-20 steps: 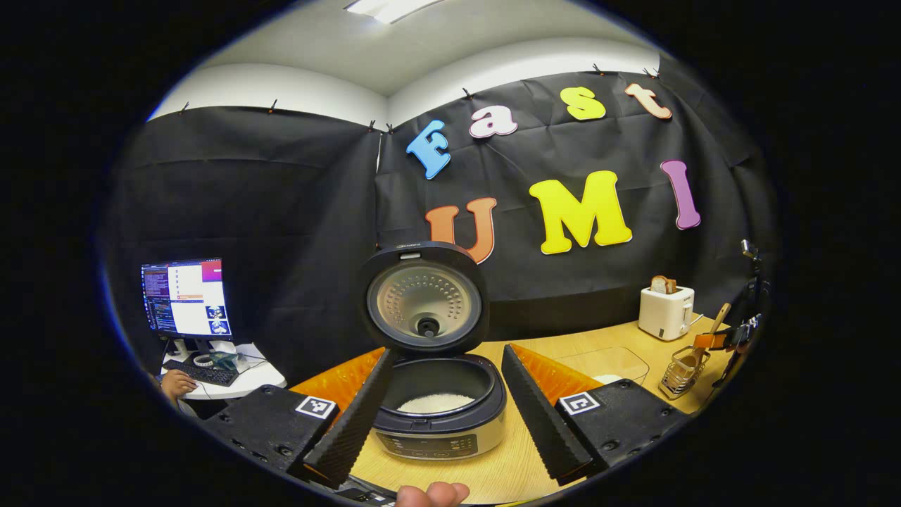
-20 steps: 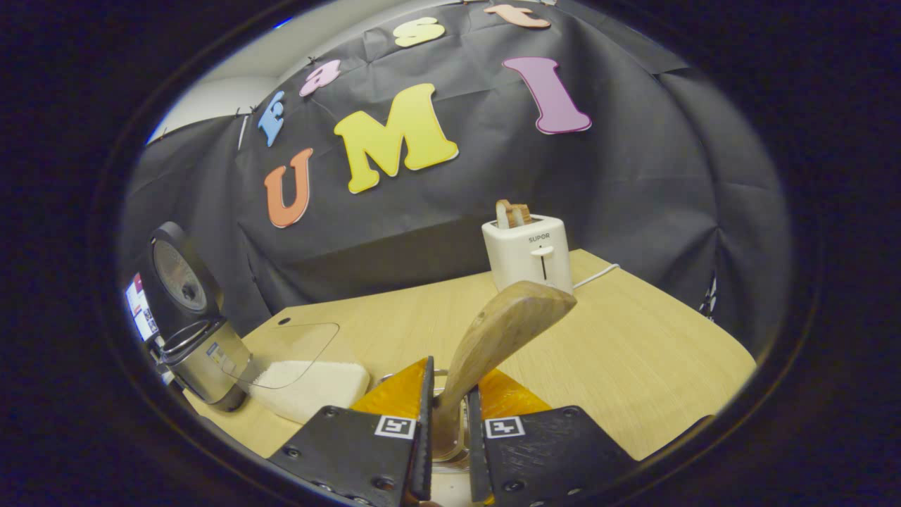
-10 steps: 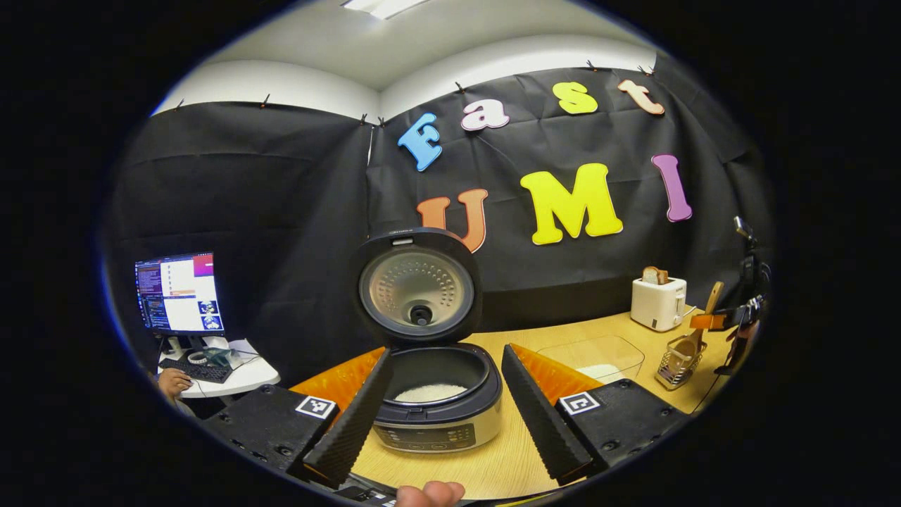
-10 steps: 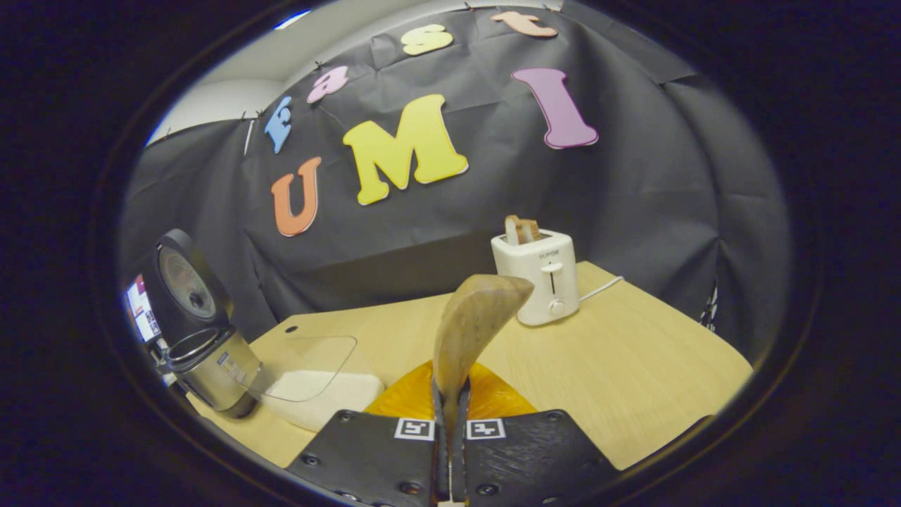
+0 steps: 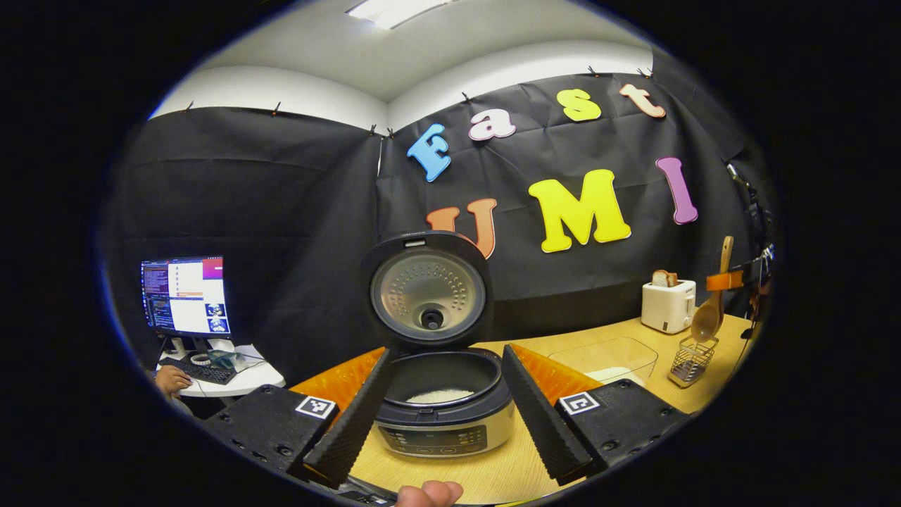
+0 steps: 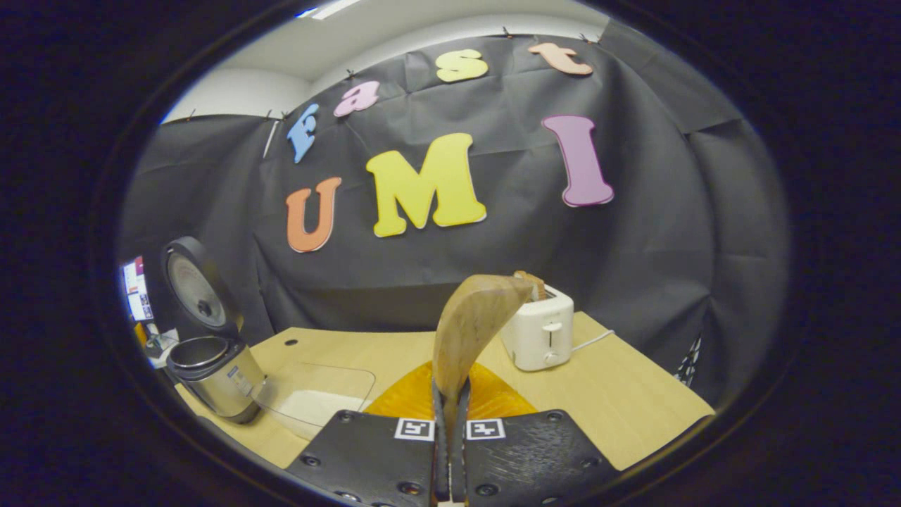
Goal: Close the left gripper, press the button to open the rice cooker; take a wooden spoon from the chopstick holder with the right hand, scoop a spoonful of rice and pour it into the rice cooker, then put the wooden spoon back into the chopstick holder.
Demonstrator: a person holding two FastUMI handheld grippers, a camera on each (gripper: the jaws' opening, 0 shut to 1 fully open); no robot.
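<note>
The rice cooker (image 5: 443,415) stands with its lid (image 5: 428,290) up and white rice in the pot, framed by my left gripper (image 5: 442,415), whose fingers are spread wide with nothing between them. My right gripper (image 6: 450,451) is shut on the handle of the wooden spoon (image 6: 473,325). In the left gripper view the wooden spoon (image 5: 711,310) hangs bowl down just above the wire chopstick holder (image 5: 691,360), clamped by the right gripper (image 5: 735,280). A clear container of rice (image 6: 313,398) sits between the cooker (image 6: 215,373) and the holder.
A white toaster (image 6: 542,332) with bread stands at the back of the wooden table (image 6: 633,408). A monitor (image 5: 184,296) and a keyboard under a person's hand (image 5: 169,380) are at far left. A fingertip (image 5: 431,493) shows at the bottom edge.
The right gripper closed fully on the spoon handle, then lifted the spoon up out of the chopstick holder. The left gripper stayed open in front of the cooker.
</note>
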